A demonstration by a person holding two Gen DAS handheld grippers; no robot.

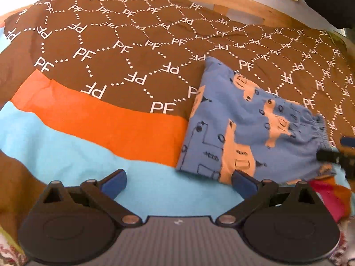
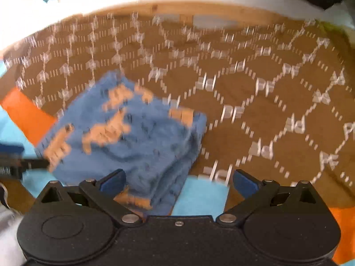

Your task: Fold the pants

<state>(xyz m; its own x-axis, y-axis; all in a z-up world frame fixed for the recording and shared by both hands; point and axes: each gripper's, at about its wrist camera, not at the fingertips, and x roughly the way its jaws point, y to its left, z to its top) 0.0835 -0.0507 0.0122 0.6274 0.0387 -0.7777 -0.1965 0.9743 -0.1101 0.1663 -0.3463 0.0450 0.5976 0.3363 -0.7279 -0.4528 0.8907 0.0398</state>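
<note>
The pants (image 1: 248, 128) are lying folded on the patterned bedspread (image 1: 124, 51), at three o'clock of the left tongs (image 1: 177, 182). Both left and right tongs (image 2: 178, 182) are gaping empty. The cloth looks soft, light; best pinched at the stacked edge.

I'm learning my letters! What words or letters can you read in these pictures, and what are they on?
"PF": printed in white, repeated all over the brown sheet, some copies upside down.
The blue pants show only drawings, no letters.
The right wrist view is blurred; only "PF" can be made out.

Cloth (image 1: 124, 51) print: "PF", white on brown, repeated, some mirrored; ahead of fingers.
Pants (image 1: 248, 133): no legible text.
Grippers: no legible marks.
</note>
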